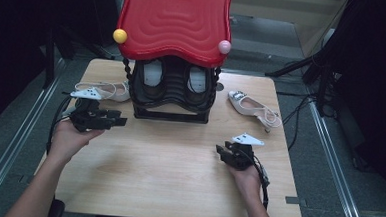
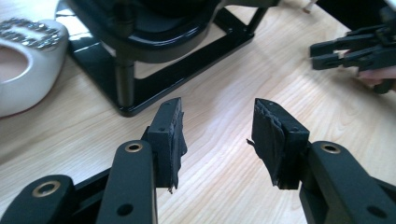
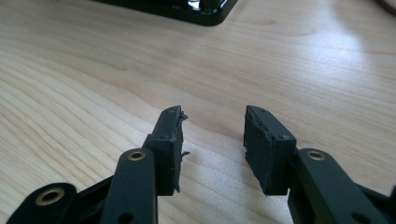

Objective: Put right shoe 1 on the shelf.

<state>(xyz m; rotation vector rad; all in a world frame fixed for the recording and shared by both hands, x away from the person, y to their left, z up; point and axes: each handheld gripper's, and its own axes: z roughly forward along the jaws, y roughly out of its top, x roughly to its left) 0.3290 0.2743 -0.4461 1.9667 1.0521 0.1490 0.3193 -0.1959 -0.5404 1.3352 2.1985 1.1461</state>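
My left tool (image 1: 111, 119) hangs released over the left part of the worktop (image 1: 177, 188), its jaws apart with only bare wood between them. My right tool (image 1: 225, 151) hangs released over the right part, likewise with nothing between its jaws.

The thing nearest my left tool is the left white shoe (image 1: 107, 90). It lies on the worktop just behind that tool and just beside the left side of the black shoe rack (image 1: 173, 110). Its long axis runs across the worktop, roughly parallel to the rack's front edge. In the left gripper view its jewelled toe (image 2: 30, 33) sits up and to the left of the jaws, so the tool's line at present points past the shoe toward the rack's base frame (image 2: 187, 65).

The right white shoe (image 1: 253, 107) lies behind my right tool, near the rack's right side and well apart from the left shoe. Its long axis runs diagonally, heel toward the right edge.

I judge each shoe to belong to the tool on its own side. For the left shoe, the tool should turn toward the far left.
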